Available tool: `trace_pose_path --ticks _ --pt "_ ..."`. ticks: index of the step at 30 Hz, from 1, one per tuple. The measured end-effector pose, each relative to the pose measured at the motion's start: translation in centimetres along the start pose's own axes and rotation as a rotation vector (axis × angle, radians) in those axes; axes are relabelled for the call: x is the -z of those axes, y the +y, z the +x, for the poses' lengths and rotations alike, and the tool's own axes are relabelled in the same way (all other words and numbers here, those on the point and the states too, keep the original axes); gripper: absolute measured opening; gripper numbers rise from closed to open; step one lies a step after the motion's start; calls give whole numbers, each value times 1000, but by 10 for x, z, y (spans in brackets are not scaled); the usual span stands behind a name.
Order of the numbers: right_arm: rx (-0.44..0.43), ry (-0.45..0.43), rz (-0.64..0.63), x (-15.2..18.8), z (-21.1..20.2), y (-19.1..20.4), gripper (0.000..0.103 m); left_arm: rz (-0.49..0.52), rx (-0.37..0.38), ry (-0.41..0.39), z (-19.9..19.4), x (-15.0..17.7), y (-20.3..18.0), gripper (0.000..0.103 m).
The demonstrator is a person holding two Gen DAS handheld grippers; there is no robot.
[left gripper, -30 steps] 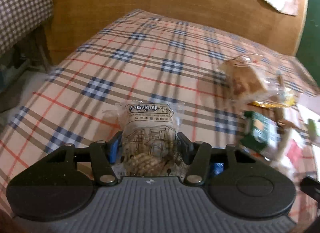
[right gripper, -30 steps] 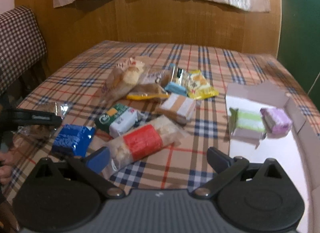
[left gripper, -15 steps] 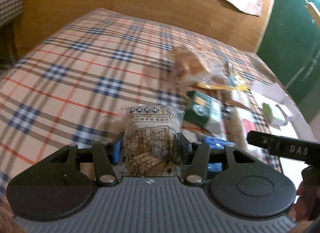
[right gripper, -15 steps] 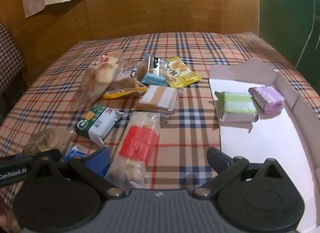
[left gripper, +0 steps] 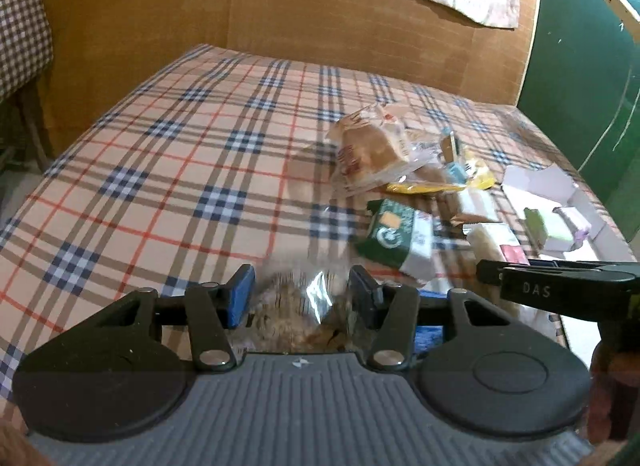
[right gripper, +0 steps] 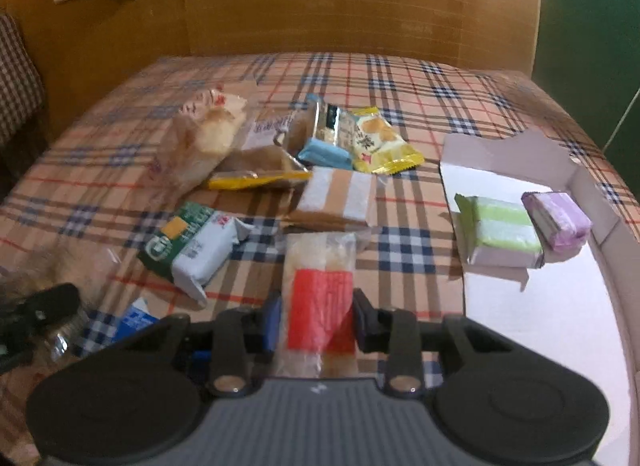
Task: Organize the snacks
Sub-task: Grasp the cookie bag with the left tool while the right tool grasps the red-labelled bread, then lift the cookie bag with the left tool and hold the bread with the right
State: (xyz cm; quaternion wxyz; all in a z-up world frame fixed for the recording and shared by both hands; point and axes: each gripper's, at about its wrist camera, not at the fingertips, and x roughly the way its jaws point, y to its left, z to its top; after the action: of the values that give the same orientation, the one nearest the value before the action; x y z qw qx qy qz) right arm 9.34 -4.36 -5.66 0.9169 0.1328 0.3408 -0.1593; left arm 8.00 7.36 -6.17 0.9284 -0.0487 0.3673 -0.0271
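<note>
Right gripper (right gripper: 314, 324): closed on the red-labelled snack pack (right gripper: 320, 298). The pack sits between the two pads, gripped across its width at the red band. Long axis runs near to far, in line with the fingers; clear end with pale contents points away toward the brown-and-white packet (right gripper: 334, 197); near end disappears under the gripper body.

Left gripper (left gripper: 300, 298): jaws closing, with a clear bag of brown snack pieces (left gripper: 298, 314) between them. The bag is blurred; its orientation cannot be told, nor whether the pads press it firmly.

Plaid tablecloth (left gripper: 160, 169): carries the loose pile, centre to right.

Green-and-white packet (right gripper: 192, 246): lies left of the red-labelled pack, long axis diagonal, white end nearer.

Bread in clear wrap (right gripper: 200, 141): far left of the pile, tilted.

Yellow packet (right gripper: 380, 141) and light-blue packet (right gripper: 324, 145): far side of the pile, touching each other.

White cardboard tray (right gripper: 540, 326): right of the pile. Holds a green-striped packet (right gripper: 500, 234) and a purple packet (right gripper: 556, 217), side by side at its far end.
</note>
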Motion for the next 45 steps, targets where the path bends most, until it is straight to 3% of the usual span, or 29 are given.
trace_pose_path --ticks 2,3,5,7,9,11,13,15,19,22,25,29,35,40,45 --pt "-13 -16 4 -1 -9 -3 33 10 -5 -8 -2 -1 -2 52" --pt "-21 -25 3 -3 -14 -3 33 13 -2 -12 -3 -1 -4 42" --pt "-38 -43 7 -4 -25 -5 33 11 13 -9 -1 0 -6 35" --pt "-60 -59 13 -6 -36 -7 33 16 15 -16 -2 0 -7 22" --pt "-63 -78 13 -6 -47 -8 33 18 5 -13 -3 3 -4 22" --pt "-63 -91 10 -4 -55 -9 33 -4 12 7 1 6 3 33" --pt "-64 -88 9 -1 -59 -11 33 -49 1 3 0 7 9 91" --pt "-72 -84 17 3 -62 -13 33 -78 33 -4 -2 9 13 101" --pt "-81 -82 18 10 -66 -14 33 -84 42 -24 -8 14 13 103" --pt "-99 -91 30 13 -70 -17 33 -8 74 -22 -8 17 6 103" --pt "-112 -99 45 14 -73 -19 33 64 19 -3 0 24 -4 103" --pt "-117 -113 57 14 -78 -21 33 48 -47 57 20 27 6 103" --pt "-124 -127 77 12 -82 -25 33 137 -51 42 34 25 -7 103" --pt "-122 -126 69 13 -83 -25 33 89 -34 31 27 24 0 89" --pt "-123 -135 81 10 -88 -27 33 64 -33 10 19 23 1 82"
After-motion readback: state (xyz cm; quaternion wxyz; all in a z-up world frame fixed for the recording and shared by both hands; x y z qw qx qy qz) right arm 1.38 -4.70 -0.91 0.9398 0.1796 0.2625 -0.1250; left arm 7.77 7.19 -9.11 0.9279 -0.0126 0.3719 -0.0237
